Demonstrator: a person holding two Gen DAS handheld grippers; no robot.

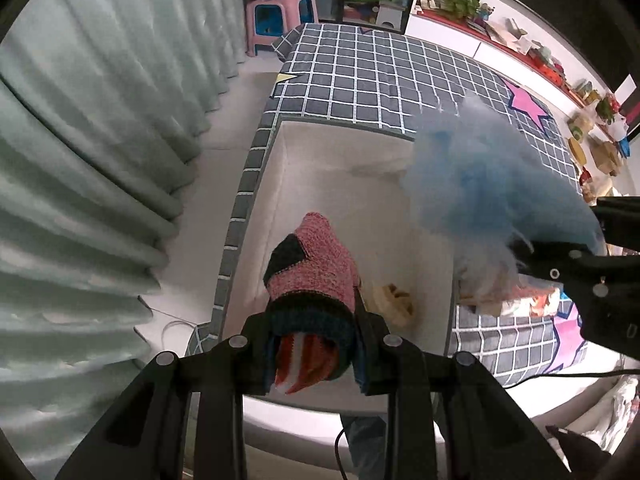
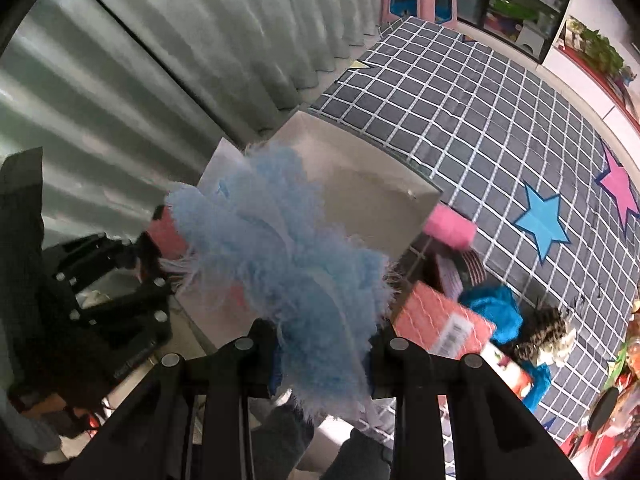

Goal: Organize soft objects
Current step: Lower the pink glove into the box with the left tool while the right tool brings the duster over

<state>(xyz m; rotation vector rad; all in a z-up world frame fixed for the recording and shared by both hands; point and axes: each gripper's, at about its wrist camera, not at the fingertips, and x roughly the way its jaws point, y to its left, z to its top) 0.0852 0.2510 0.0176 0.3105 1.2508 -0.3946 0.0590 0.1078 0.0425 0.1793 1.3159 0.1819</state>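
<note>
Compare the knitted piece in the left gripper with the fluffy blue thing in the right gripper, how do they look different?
The knitted piece is pink with black patches and a dark cuff; the fluffy blue thing is pale blue all over. The knit has a tight, flat weave, while the blue thing is long-piled and wispy. The knit hangs compact; the blue thing spreads much wider than its jaws. Both are soft, each clamped in a gripper, left and right, by the white box.
</note>
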